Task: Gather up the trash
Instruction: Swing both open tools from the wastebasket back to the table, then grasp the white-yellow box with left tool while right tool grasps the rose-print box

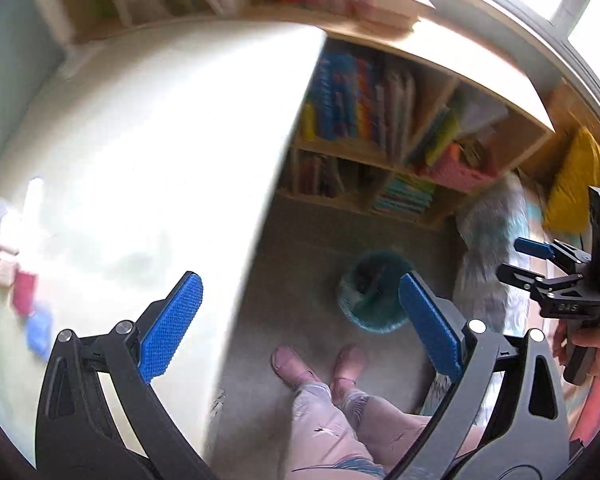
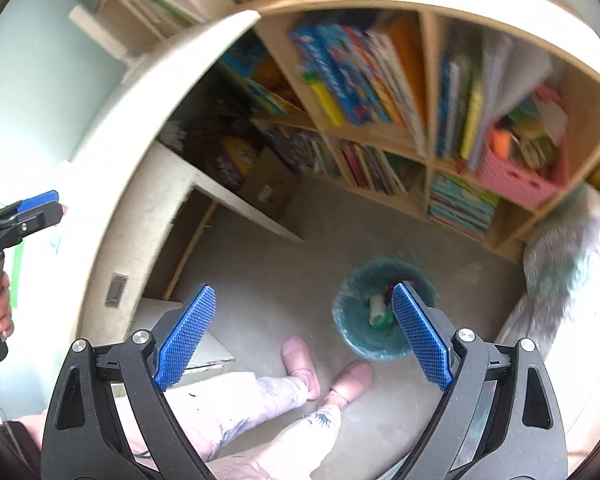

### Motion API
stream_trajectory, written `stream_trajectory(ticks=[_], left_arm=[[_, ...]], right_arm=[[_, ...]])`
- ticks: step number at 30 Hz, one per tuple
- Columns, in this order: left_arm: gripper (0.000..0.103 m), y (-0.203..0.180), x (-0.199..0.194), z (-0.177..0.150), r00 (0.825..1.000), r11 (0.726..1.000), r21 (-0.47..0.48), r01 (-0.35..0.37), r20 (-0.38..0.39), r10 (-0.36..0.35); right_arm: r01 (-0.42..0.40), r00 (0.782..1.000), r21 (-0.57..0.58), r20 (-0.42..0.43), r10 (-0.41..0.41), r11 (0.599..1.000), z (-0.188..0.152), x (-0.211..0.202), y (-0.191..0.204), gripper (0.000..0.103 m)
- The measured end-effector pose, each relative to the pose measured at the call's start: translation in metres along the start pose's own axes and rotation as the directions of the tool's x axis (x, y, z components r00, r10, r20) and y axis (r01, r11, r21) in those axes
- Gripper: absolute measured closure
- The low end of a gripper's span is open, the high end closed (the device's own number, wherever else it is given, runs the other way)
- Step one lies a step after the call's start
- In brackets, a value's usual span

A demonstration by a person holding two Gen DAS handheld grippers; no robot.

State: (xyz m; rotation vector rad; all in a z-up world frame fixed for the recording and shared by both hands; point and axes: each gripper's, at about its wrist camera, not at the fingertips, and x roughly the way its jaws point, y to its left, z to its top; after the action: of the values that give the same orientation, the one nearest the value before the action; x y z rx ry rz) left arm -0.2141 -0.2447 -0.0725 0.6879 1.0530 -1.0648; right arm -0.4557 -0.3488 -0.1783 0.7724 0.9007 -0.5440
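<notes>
Two tools, both empty, above floor.

Left wrist view: left tool [image 1: 300, 328] spread wide, nothing between pads; white bench [image 1: 148, 152] beside it, small coloured scraps [image 1: 20, 288] on bench, blurred. Bin [image 1: 374, 294] on floor below.

Right wrist view: right tool [image 2: 304, 336] wide apart, holding nothing. Bin [image 2: 356, 320] already holds trash [image 2: 380, 310]. Judgement: between drops; next move needs reach toward remaining scraps.

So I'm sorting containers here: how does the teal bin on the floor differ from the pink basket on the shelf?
The teal bin is round and stands on the floor; the pink basket is boxy and sits in a bookshelf compartment. The teal bin looks lined with a bag and holds scraps of trash; the pink basket has perforated walls and holds books and papers. Both are open-topped and partly filled.
</notes>
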Motion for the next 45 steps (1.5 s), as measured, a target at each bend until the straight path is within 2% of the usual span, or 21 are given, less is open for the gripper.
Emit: stream_trajectory(ticks=[3,5,9,17,33,39,45], left_arm=[[0.007,0.025,-0.015,-0.002,0.999,0.997,-0.066,-0.035,0.028,0.037],[0.007,0.043,-0.023,-0.005,0.998,0.992,-0.121,-0.031,0.043,0.036],[0.007,0.075,-0.036,-0.016,0.995,0.973,-0.222,-0.068,0.052,0.082],[0.007,0.13,-0.056,-0.045,0.989,0.909,-0.406,-0.1,0.062,0.136],[0.007,0.219,-0.088,-0.097,0.97,0.795,-0.583,-0.169,0.045,0.239],[0.007,0.253,-0.097,-0.108,0.96,0.765,-0.613,-0.198,0.037,0.278],[0.007,0.295,-0.103,-0.114,0.954,0.743,-0.638,-0.204,0.039,0.296]], right_arm=[[-0.008,1.0,-0.078,-0.016,0.006,0.997,0.012,-0.001,0.023,0.013],[-0.02,1.0,-0.129,-0.018,0.018,0.991,0.019,-0.003,0.037,0.013],[-0.048,0.999,-0.186,-0.013,0.047,0.981,0.032,-0.006,0.058,0.013],[-0.103,0.995,-0.268,-0.011,0.103,0.958,0.059,-0.006,0.098,0.013],[-0.185,0.982,-0.461,-0.043,0.187,0.868,0.095,0.001,0.202,0.013],[-0.231,0.972,-0.518,-0.086,0.218,0.824,0.109,0.018,0.255,0.013],[-0.304,0.952,-0.568,-0.147,0.27,0.764,0.126,0.045,0.324,0.013]])
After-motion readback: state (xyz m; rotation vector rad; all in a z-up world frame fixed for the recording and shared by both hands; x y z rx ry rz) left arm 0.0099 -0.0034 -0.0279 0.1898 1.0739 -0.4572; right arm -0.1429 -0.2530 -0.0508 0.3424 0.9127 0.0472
